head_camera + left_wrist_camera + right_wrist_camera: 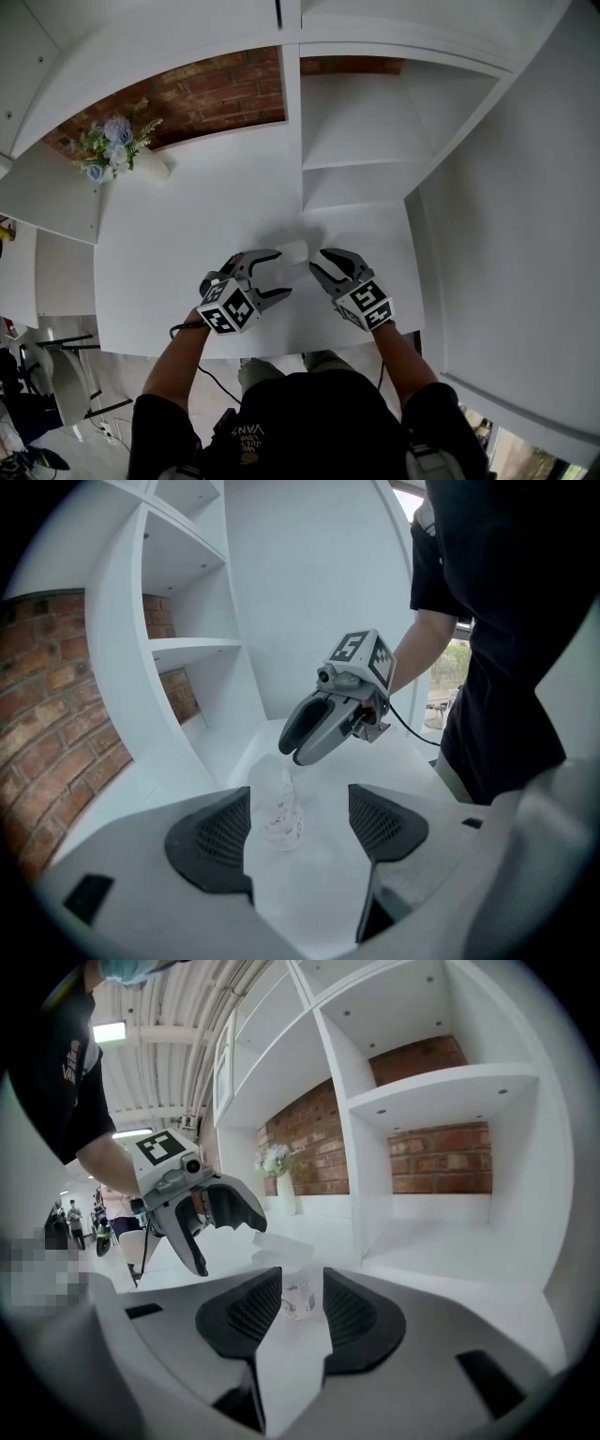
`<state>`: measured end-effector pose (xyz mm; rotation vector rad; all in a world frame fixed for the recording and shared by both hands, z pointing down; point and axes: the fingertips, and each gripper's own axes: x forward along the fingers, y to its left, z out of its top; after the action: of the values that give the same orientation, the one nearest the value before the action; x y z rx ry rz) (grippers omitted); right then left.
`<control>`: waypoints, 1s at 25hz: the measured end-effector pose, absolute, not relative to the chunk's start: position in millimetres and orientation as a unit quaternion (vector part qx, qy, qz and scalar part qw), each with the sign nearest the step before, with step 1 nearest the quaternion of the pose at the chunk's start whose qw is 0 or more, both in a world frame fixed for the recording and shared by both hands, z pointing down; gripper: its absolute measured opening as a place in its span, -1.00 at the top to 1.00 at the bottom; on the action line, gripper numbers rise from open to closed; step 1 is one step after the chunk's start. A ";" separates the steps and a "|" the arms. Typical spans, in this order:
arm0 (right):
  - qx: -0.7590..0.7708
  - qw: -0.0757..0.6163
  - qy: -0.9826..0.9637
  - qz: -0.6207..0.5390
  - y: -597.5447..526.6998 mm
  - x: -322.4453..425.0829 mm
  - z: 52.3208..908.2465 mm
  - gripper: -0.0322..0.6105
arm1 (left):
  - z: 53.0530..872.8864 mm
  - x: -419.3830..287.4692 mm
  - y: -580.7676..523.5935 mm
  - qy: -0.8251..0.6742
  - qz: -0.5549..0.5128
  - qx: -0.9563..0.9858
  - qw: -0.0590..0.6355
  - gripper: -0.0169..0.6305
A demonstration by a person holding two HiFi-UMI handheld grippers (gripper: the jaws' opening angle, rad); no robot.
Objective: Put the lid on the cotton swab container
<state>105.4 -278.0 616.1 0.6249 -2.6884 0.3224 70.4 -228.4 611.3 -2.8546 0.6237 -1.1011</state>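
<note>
The clear cotton swab container (279, 810) stands upright on the white table (187, 234), between my two grippers. A white lid (270, 1243) rests tilted on its top; from the head view it shows as a pale patch (292, 250). My left gripper (272, 274) is open wide, with the container a little ahead of its fingertips and apart from them. My right gripper (317, 266) faces it from the other side, its jaws fairly narrow. The container (298, 1290) shows in the gap just beyond its pads (349, 1314), and I see no pad pressing on it.
White shelving (375, 141) with a brick back wall rises directly behind the table on the right. A vase of flowers (117, 148) stands at the table's far left corner. The table's front edge lies just behind both grippers.
</note>
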 end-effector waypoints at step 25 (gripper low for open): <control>0.220 0.158 -0.956 0.112 -281.0 74.8 599.1 0.89 | 616.9 73.0 -226.4 0.253 -0.294 -0.920 -0.049 0.00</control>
<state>74.8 -281.0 599.1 0.6292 -2.7348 0.3197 73.0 -226.4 616.9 -2.9844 0.8215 -0.9534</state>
